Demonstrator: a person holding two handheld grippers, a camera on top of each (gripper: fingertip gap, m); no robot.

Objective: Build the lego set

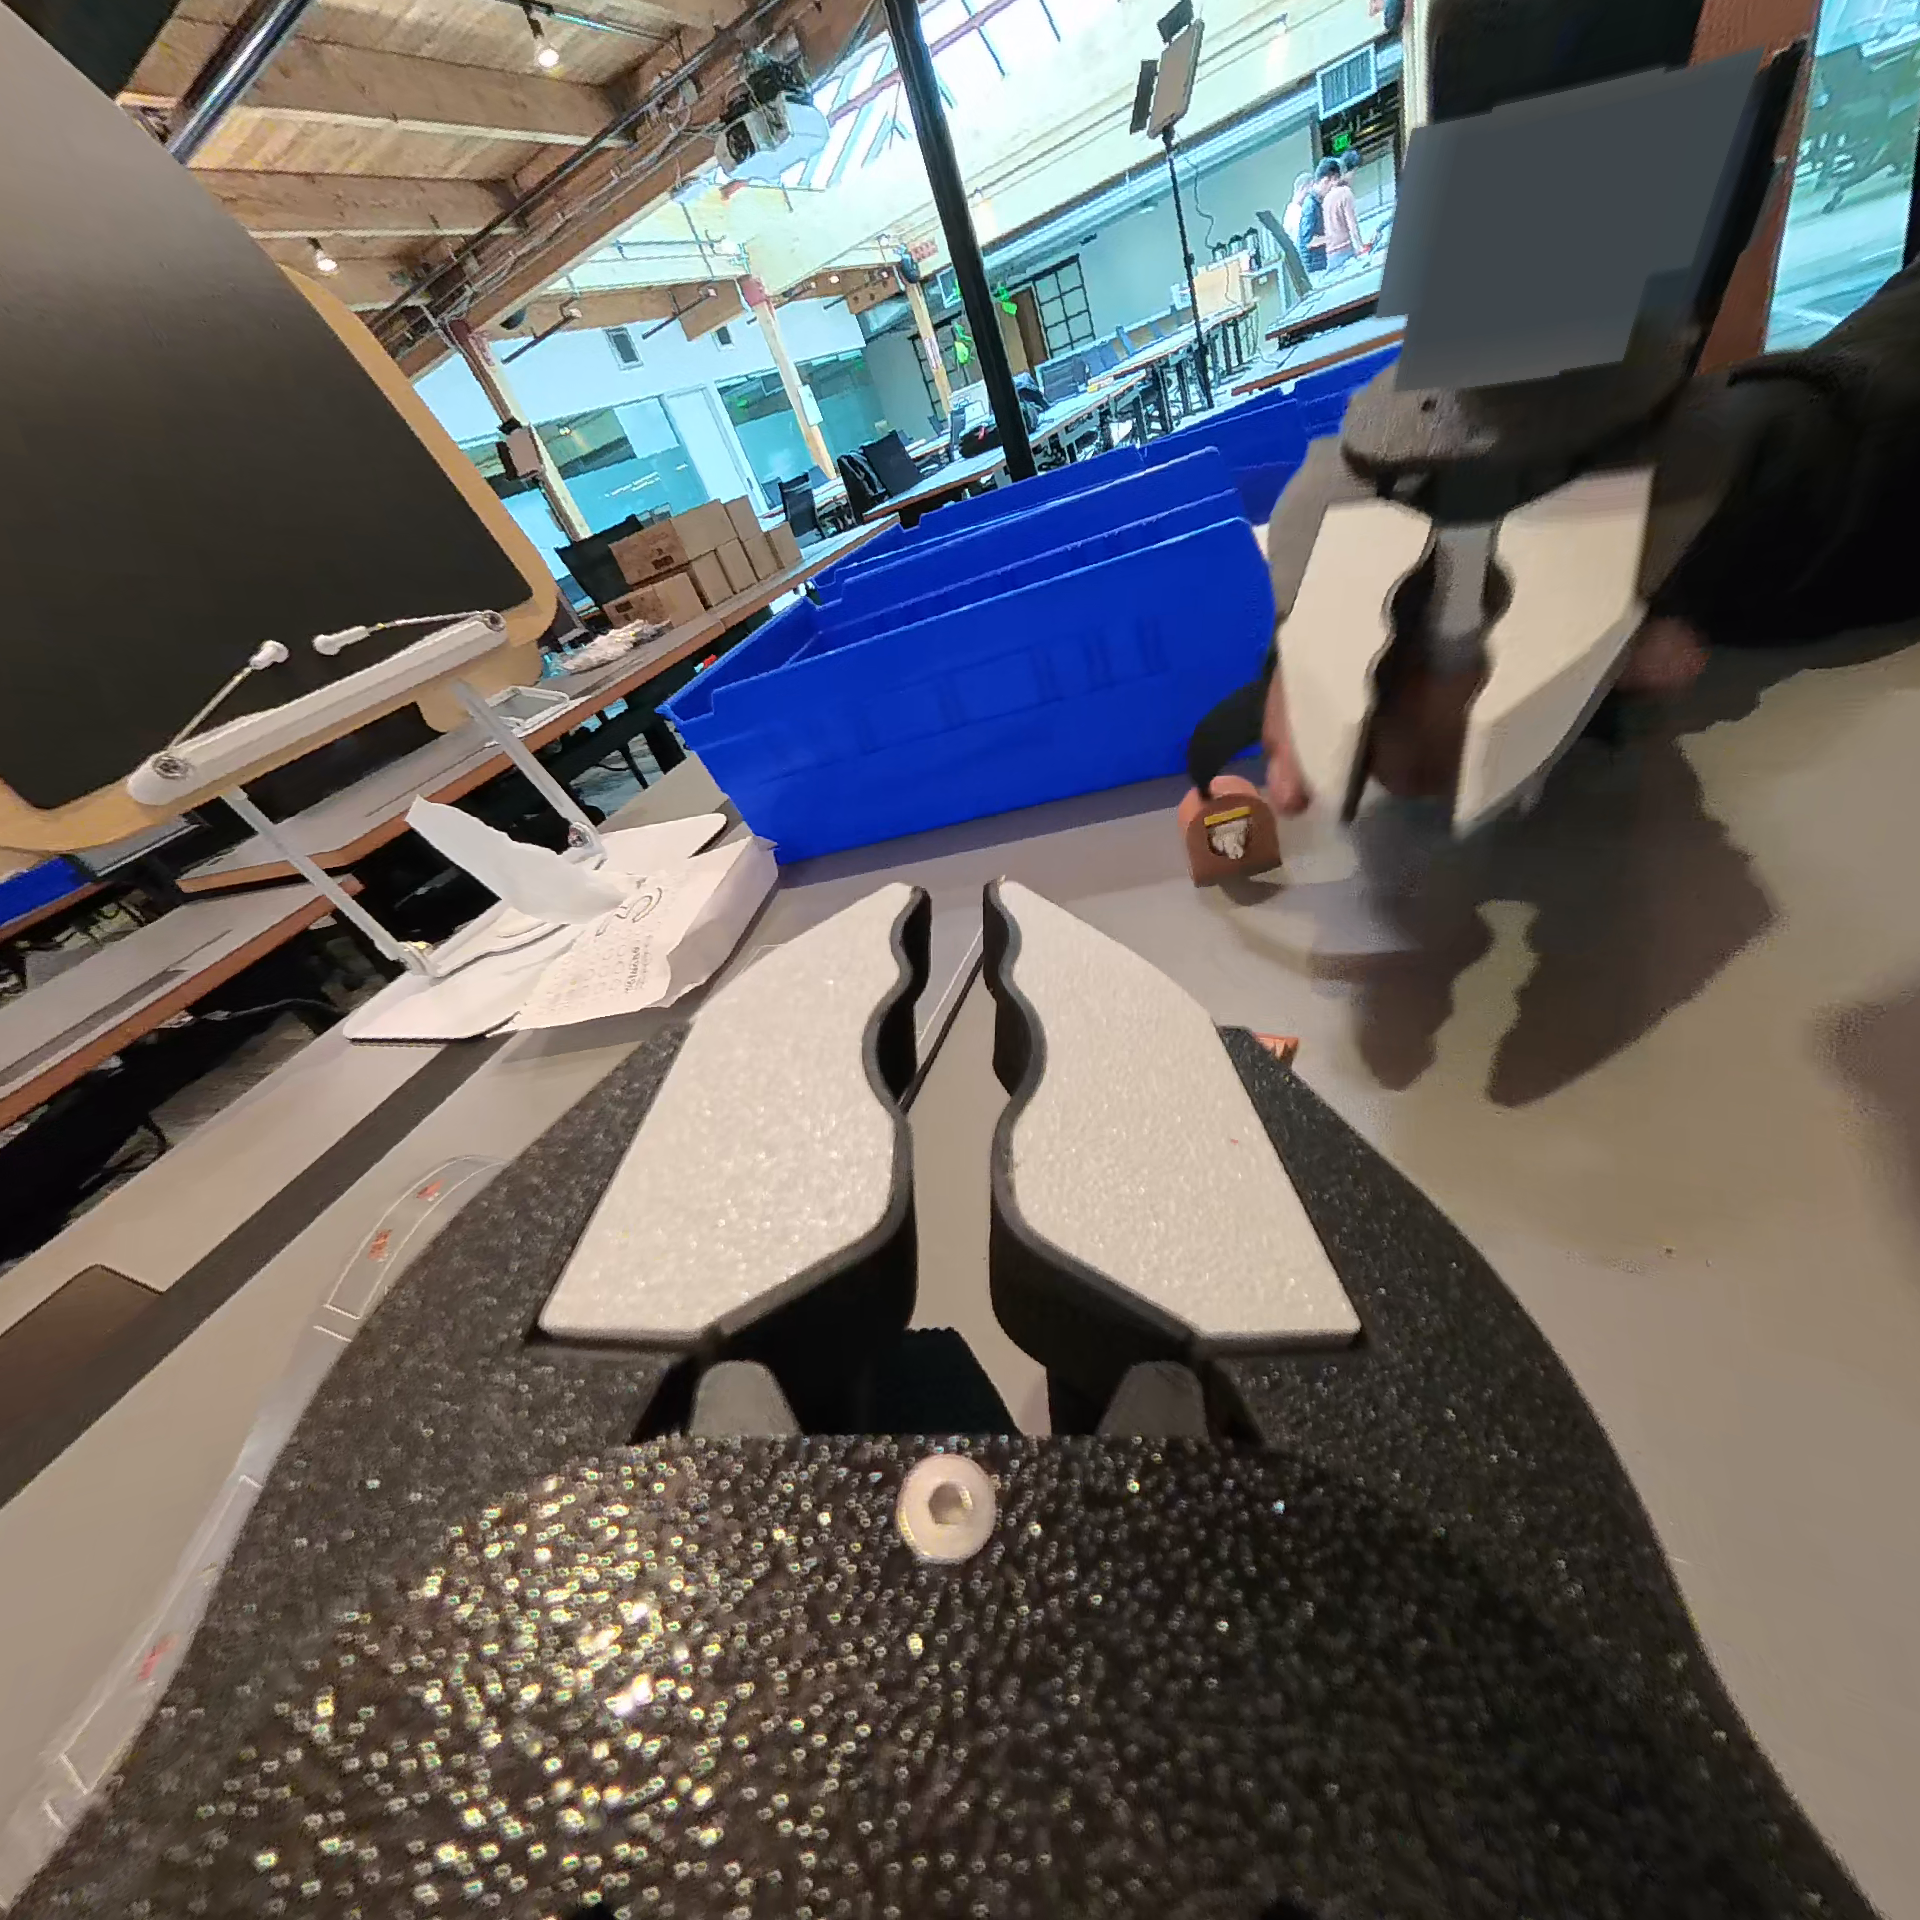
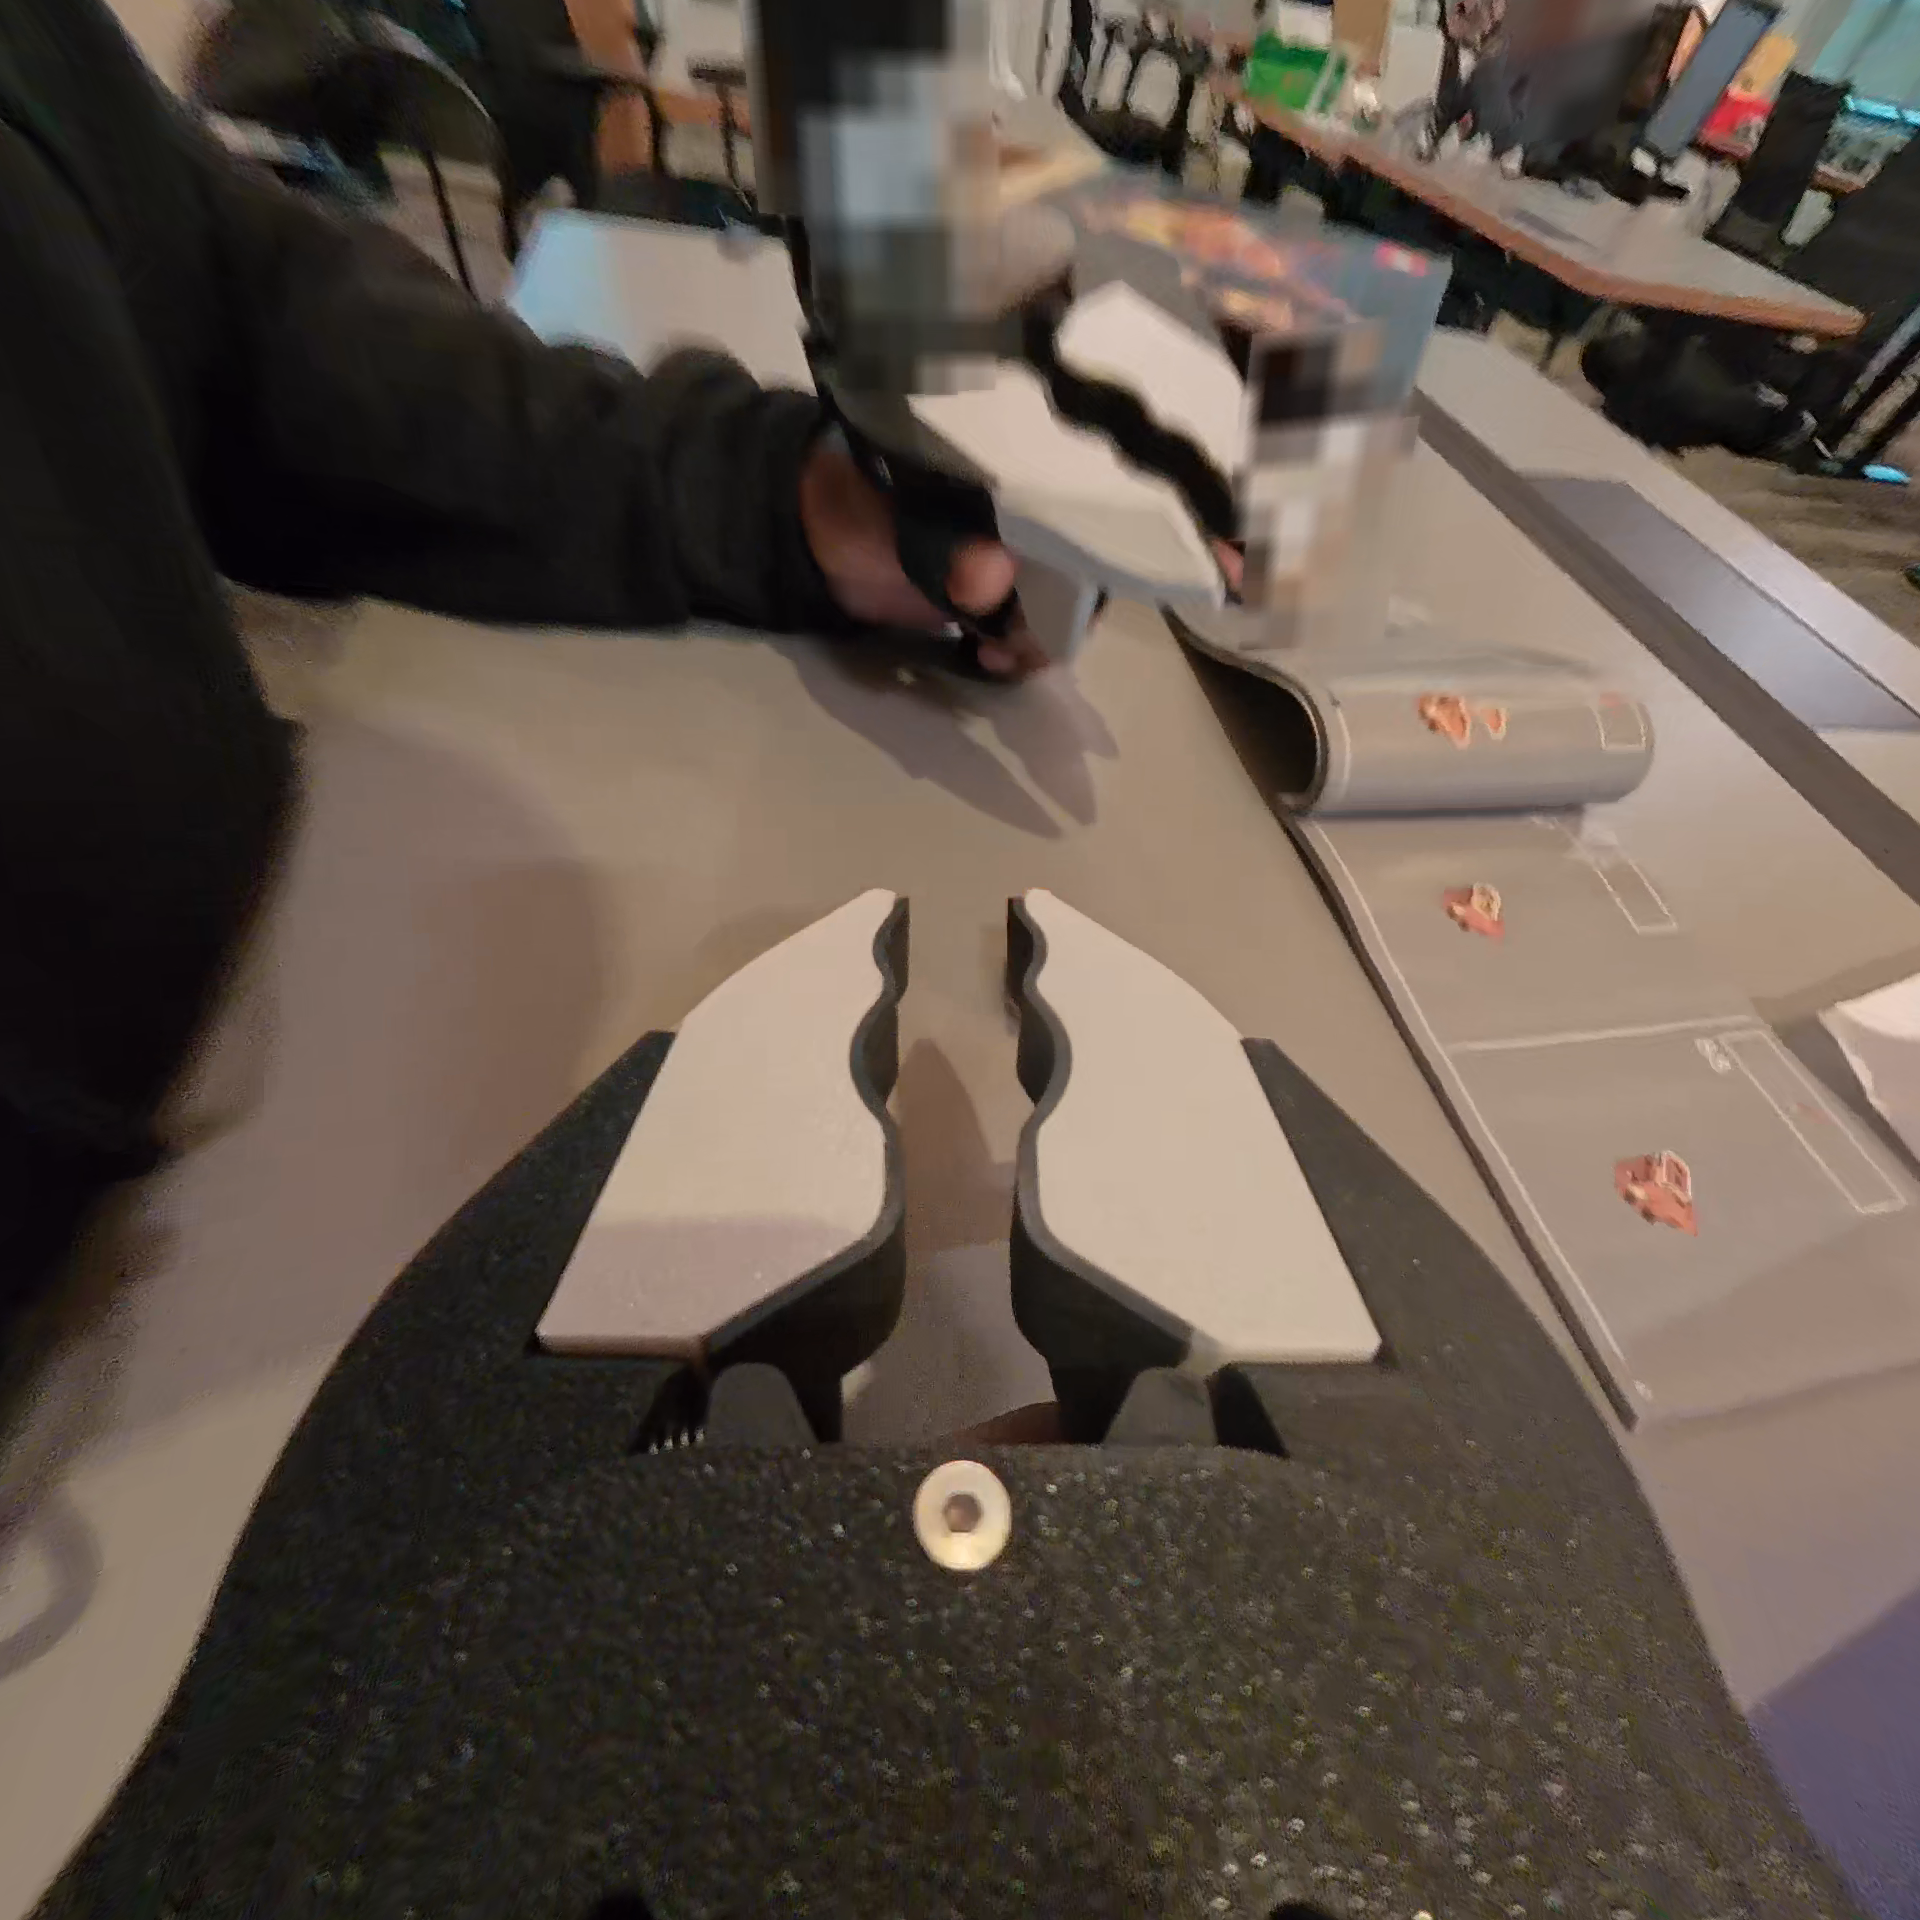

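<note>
Left gripper (image 1: 954, 899) low over table (image 1: 1558, 1299), fingers slightly apart, nothing between. Bins (image 1: 977, 696) ahead, in row receding behind. Small block (image 1: 1231, 831) on table before bins, right of centre. Right gripper (image 1: 1403, 800) just right of block. Stand (image 1: 436, 935) left on table, paper sheet (image 1: 644, 945) beside base. Rolled mat (image 2: 1475, 748) at table's far side.

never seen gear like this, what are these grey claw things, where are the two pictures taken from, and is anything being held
They are two hand-held grippers, each carrying its own camera that looks along its two fingers. One picture is from the left gripper, the other from the right gripper. Both show a narrow gap between the fingers with only the grey table behind, so nothing is held. Each gripper also appears in the other's view, gripped by a hand. On the table lie blue bins, a small brown box and a partly rolled grey mat.
</note>
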